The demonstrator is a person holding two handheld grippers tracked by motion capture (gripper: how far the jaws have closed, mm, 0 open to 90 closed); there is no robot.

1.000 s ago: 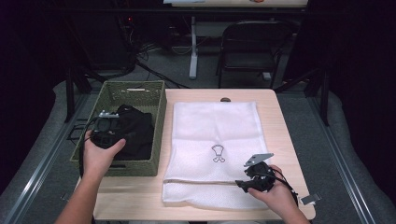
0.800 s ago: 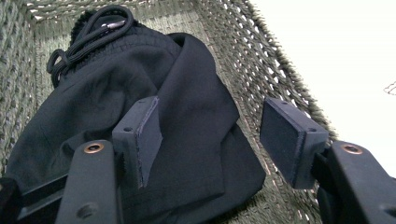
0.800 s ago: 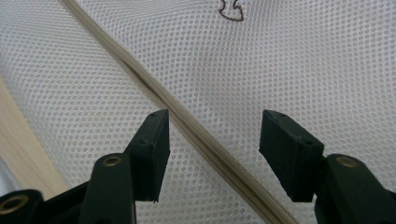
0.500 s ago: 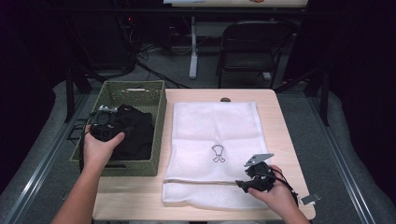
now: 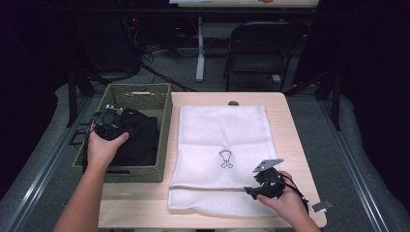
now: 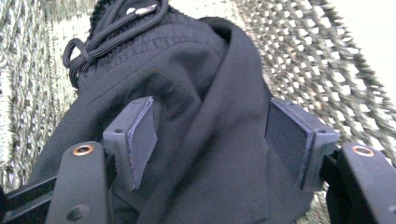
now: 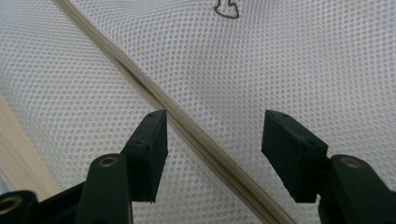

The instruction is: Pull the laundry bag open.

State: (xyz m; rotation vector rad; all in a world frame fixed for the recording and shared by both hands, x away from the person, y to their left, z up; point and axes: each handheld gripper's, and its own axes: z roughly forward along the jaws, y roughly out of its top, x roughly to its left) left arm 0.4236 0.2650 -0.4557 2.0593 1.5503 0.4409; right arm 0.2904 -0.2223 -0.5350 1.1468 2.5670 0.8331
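Observation:
A white mesh laundry bag lies flat on the wooden table, with a small dark emblem and a zipper line near its front edge. My right gripper hovers open just above that zipper; its jaws straddle the seam with nothing between them. A black garment with a drawstring fills the green woven basket. My left gripper is inside the basket, open, its pads pressed around a fold of the black cloth.
The basket stands at the table's left edge, its woven wall close beside my left gripper. A small dark knob sits at the table's far edge. A black chair and cables lie on the floor beyond.
My left gripper has moved farther into the basket, away from the person, over the black garment. The right gripper has stayed over the zipper.

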